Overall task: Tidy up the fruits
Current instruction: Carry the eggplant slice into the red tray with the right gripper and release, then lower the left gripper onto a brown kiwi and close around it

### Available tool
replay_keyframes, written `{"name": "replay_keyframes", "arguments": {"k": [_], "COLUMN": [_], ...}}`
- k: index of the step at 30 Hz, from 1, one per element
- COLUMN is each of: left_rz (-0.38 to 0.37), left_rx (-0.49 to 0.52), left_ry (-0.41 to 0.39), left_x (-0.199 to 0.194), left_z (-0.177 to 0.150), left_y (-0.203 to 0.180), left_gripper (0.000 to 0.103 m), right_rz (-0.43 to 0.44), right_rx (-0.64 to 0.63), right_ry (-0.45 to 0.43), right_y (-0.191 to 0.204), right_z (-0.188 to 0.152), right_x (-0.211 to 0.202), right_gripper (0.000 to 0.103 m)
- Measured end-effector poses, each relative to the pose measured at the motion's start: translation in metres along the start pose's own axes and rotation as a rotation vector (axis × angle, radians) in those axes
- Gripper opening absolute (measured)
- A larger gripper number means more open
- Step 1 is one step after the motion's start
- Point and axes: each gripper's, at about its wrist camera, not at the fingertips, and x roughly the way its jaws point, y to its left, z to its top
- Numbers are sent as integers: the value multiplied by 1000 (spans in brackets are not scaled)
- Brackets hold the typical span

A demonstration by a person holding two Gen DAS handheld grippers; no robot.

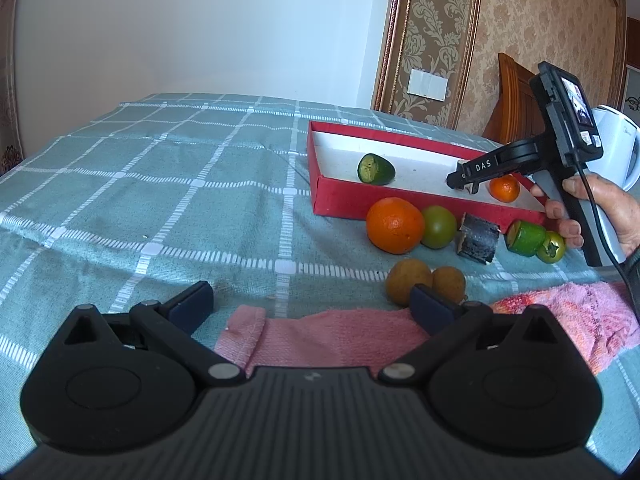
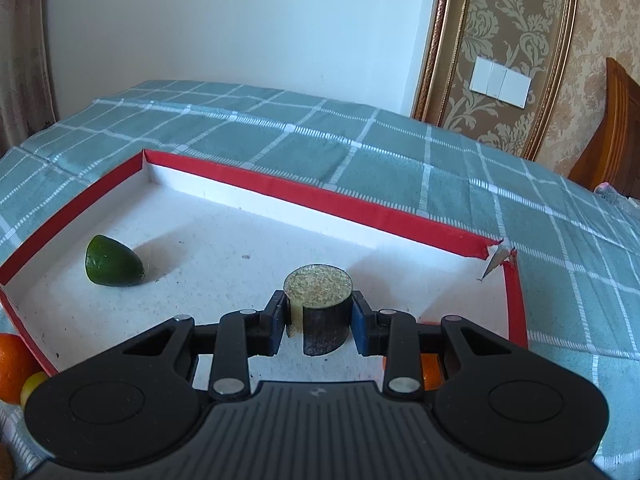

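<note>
A green checked tablecloth (image 1: 160,184) covers the table. The left gripper (image 1: 312,300) gapes wide; its right finger hides part of two brown fruits (image 1: 424,280).

The right gripper (image 2: 320,316) squeezes a dark sugarcane chunk (image 2: 324,312), standing upright over the red tray (image 2: 360,208). A small orange (image 2: 430,372) peeks out underneath.

Left gripper (image 1: 310,304): black ribbed housing, two round black side discs, silver pivot screws, dark blue finger pads (image 1: 192,300). Right gripper (image 2: 320,316): identical build; the left wrist view shows white "DAS" lettering, a grey handle, a black cable and a small lit screen. Bare, weathered right hand (image 1: 592,208) beside that handle.
</note>
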Motion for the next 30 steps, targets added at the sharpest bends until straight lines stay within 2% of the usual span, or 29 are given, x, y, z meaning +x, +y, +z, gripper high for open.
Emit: {"name": "replay_keyframes", "arguments": {"k": [6, 8, 10, 11, 15, 20, 23, 26, 30], "left_rz": [3, 6, 10, 11, 4, -39, 25, 103, 122], "left_rx": [4, 9, 14, 14, 5, -24, 5, 106, 180], "left_ry": [2, 5, 7, 6, 1, -25, -37, -35, -41], "left_x": [0, 1, 2, 2, 2, -3, -5, -3, -2], "left_z": [0, 0, 0, 0, 0, -3, -4, -3, -3], "left_y": [0, -1, -2, -3, -1, 3, -5, -24, -42], "left_gripper": [103, 103, 103, 103, 103, 103, 103, 103, 103], "right_rz": [2, 6, -14, -27, -20, 58, 70, 73, 85], "right_rx": [-27, -13, -4, 1, 24, 96, 124, 110, 87], "right_ry": [14, -9, -50, -75, -161, -207, -226, -235, -220], "right_y": [3, 0, -3, -4, -11, -21, -23, -19, -12], "right_z": [2, 0, -3, -7, -28, -65, -86, -99, -103], "right_x": [-2, -11, -25, -34, -71, -105, -115, -120, -119], "right_gripper": [34, 41, 57, 60, 61, 62, 64, 64, 65]}}
